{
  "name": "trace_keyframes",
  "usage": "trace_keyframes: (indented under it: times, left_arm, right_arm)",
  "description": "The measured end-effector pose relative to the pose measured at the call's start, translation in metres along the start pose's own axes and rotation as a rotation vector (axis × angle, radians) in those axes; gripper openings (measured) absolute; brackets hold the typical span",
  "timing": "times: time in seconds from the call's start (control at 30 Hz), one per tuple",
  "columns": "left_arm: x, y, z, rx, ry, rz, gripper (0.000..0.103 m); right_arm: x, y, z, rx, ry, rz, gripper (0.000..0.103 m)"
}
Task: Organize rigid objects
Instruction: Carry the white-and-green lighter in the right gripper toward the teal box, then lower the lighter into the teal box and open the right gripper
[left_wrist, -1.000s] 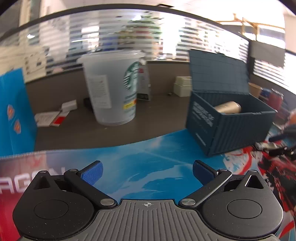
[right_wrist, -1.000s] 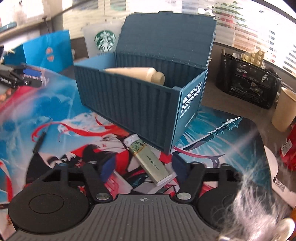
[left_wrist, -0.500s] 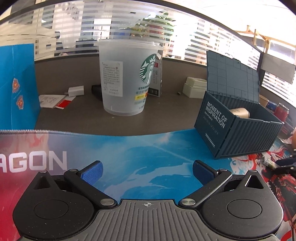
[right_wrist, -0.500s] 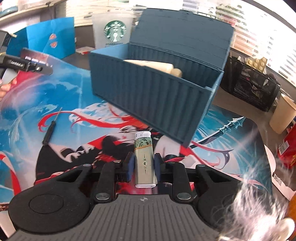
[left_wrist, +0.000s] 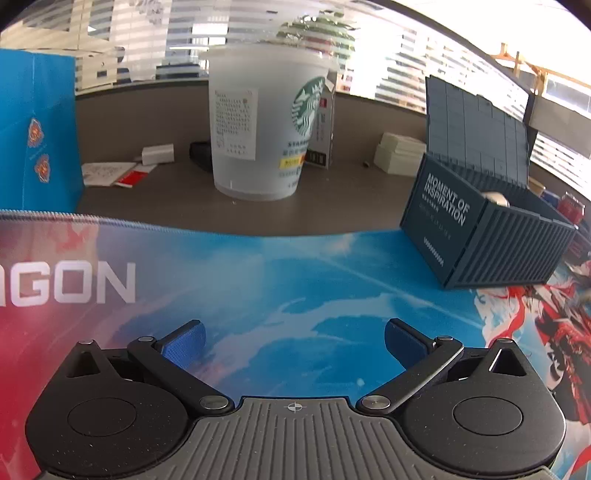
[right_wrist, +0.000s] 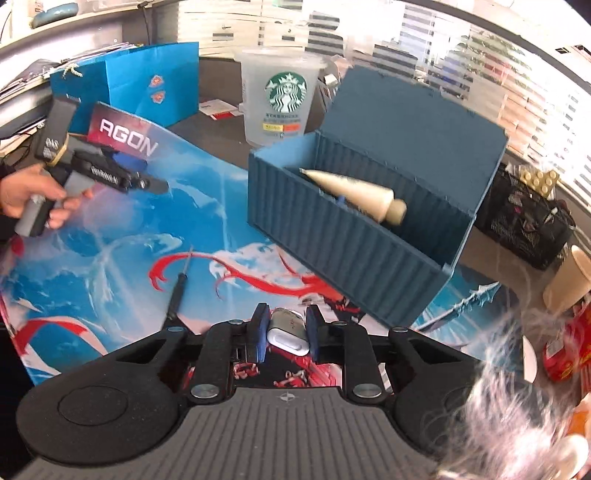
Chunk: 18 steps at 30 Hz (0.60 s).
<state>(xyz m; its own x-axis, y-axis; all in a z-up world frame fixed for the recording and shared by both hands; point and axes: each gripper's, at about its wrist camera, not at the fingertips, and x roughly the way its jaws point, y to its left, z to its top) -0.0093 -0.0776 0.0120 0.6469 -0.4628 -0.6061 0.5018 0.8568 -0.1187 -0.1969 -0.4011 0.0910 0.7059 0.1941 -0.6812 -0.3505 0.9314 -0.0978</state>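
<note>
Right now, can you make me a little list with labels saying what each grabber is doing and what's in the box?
right gripper: shut on the small silver lighter
left gripper: open, holding nothing
blue container-shaped plastic box: lid up
inside box: cream tapered tube
left on printed desk mat: thin black screwdriver
behind box: clear Starbucks cup

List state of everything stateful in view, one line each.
right gripper: shut on the lighter
lighter: held off the mat, between the pads
left gripper: open, holding nothing, above the mat
container box: lid open, upright on the mat
cream tube: lying inside the box, cap on
screwdriver: lying flat on the mat, untouched
Starbucks cup: upright; looks empty
</note>
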Motion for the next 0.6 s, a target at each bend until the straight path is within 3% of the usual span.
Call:
trace_keyframes:
  times: [0.3, 0.6]
  left_arm:
    - [0.002, -0.008, -0.005, 0.063, -0.001, 0.023, 0.103]
    - [0.003, -0.008, -0.005, 0.068, 0.0, 0.022, 0.103]
  right_arm:
    - [-0.015, -0.035, 0.051, 0.114, -0.147, 0.029, 0.02]
    - [0.029, -0.095, 0.07, 0.418, -0.164, 0.222, 0.02]
